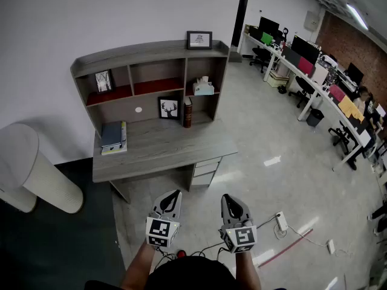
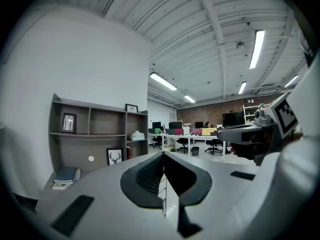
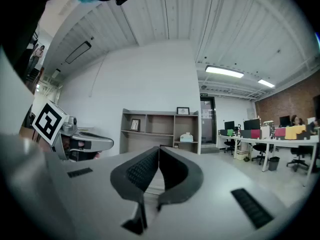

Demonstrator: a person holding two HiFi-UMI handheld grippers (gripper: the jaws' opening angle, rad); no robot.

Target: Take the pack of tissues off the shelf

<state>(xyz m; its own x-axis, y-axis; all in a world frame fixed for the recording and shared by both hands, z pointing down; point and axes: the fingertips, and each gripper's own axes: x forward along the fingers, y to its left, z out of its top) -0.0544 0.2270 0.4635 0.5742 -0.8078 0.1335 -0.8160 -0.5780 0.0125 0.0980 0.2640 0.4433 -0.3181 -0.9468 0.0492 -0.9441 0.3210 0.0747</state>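
Head view: tissues (image 1: pixel 204 88), one pale pack, stood in the right-hand compartment of the shelf (image 1: pixel 145 48), at middle level; the compartment below held a dark book (image 1: pixel 187 112).

Handling, as judged: light, soft and easily crushed, with a wrapper that was possibly slick. It was best taken across its two long sides, low on the body, with a gentle squeeze.

Left gripper (image 1: pixel 175 194): jaws were together with nothing between them. It was held low before the person and pointed slightly downward toward the desk (image 1: pixel 163 150).

Right gripper (image 1: pixel 226 198): jaws were together and empty. It was held level beside the left, near it but not touching.

Both were well apart from the shelf; the reach was not yet begun.
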